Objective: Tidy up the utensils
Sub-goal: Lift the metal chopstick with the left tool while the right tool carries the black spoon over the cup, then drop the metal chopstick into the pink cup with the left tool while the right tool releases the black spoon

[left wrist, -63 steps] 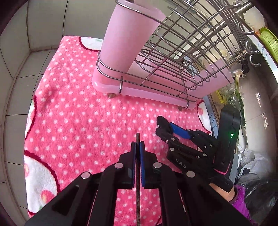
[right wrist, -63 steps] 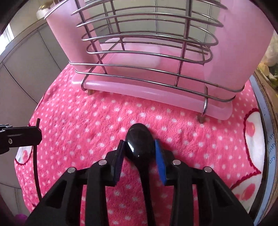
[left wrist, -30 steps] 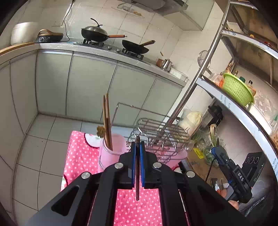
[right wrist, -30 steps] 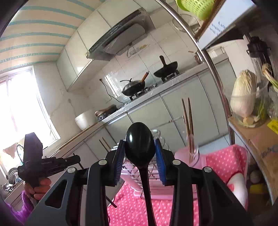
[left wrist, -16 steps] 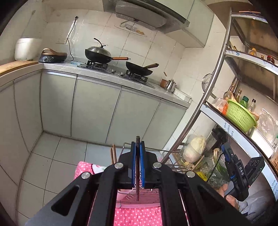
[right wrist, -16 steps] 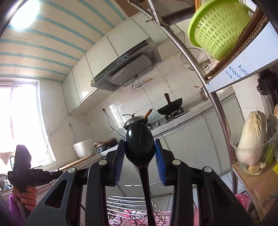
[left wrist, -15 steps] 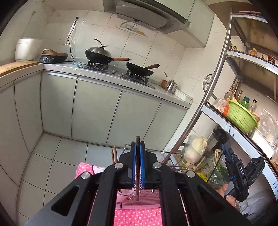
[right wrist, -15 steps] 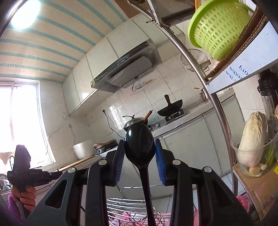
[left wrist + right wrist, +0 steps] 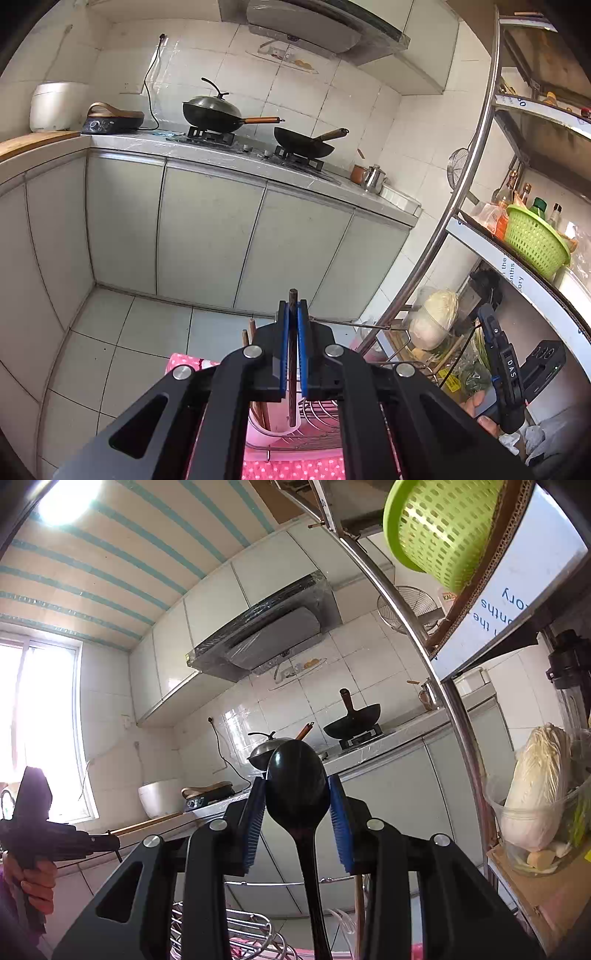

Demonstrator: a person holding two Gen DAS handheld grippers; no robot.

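left tool (image 9: pixel 292 325) clamped on thin dark chopstick (image 9: pixel 292 369), upright between blue pads, lower end above pink plastic cup (image 9: pixel 273 424) of wire utensil rack (image 9: pixel 321 417) | right tool (image 9: pixel 297 812) clamped on glossy black plastic spoon (image 9: pixel 297 782), bowl up between pads, handle running down

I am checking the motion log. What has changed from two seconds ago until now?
Both claws rose from just above the pink dotted cloth and tilted up toward the stove wall. The left claw now holds its chopstick above the pink cup. Unchanged: both grips; the right claw keeps the black spoon.
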